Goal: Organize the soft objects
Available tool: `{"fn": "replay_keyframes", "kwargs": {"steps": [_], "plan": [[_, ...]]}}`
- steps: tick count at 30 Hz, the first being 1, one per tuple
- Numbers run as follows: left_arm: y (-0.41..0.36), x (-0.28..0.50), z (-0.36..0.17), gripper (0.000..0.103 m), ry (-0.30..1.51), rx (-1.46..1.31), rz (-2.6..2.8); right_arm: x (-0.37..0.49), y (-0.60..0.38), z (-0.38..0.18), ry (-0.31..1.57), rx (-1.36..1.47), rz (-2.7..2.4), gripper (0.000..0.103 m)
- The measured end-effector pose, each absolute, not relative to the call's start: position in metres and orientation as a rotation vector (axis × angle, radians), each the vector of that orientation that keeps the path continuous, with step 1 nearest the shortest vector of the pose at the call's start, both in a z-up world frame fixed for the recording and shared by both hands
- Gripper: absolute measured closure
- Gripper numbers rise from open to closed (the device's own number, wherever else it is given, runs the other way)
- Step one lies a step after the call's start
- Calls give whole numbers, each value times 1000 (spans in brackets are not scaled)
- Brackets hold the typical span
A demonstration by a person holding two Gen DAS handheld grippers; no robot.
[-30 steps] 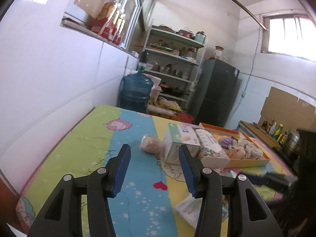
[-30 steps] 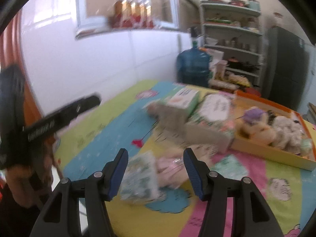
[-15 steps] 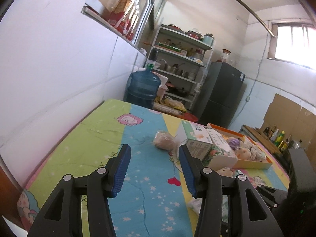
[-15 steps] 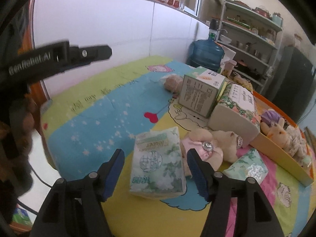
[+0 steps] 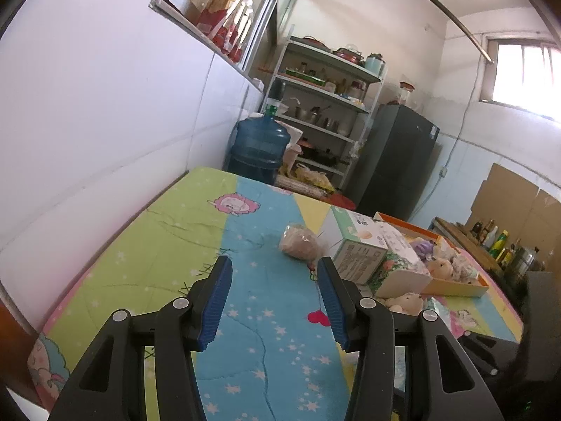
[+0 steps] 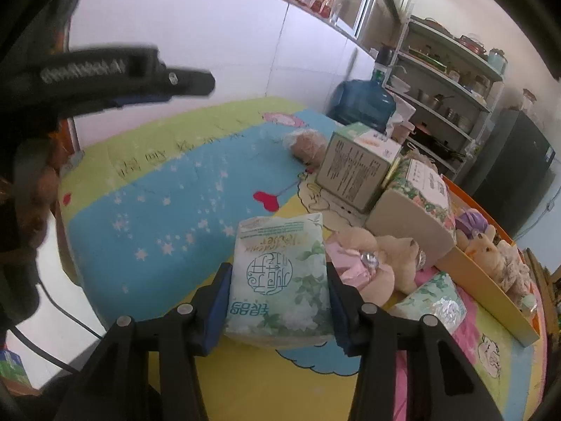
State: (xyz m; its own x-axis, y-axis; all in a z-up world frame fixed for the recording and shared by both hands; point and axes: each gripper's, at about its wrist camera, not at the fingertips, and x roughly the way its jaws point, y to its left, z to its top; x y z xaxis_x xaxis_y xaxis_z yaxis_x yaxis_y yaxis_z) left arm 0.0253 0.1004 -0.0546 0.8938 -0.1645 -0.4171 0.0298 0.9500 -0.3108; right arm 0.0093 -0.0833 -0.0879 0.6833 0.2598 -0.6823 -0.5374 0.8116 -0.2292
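My right gripper (image 6: 278, 294) sits low in the centre of the right wrist view, and the soft green-and-white floral tissue pack (image 6: 280, 277) lies straight between its blue pads on the colourful cartoon-print table cover (image 6: 168, 203). The jaws have just been closing, and both pads now appear to meet the pack's long sides, so I read this as a grasp taking hold. The pack's long axis runs away from me, in line with the fingers, with its far end pointing up the frame. Just right of it lies a beige plush toy with a pink bow (image 6: 371, 256), close against the right finger, so I judge a straight lift best to avoid dragging it.

My left gripper (image 5: 273, 296) hangs open over bare cover with nothing between the pads. The orange-rimmed cardboard tray (image 6: 491, 291) holding other plush toys sits at the right, nearer my right hand.
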Motion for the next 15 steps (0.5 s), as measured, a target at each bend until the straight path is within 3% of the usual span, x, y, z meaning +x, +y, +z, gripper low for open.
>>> {"fn": "replay_keyframes", "kwargs": {"steps": [15], "plan": [[64,147,-39,51,614,-178,-205,11,-119,-44,562,-231,558,53]]}}
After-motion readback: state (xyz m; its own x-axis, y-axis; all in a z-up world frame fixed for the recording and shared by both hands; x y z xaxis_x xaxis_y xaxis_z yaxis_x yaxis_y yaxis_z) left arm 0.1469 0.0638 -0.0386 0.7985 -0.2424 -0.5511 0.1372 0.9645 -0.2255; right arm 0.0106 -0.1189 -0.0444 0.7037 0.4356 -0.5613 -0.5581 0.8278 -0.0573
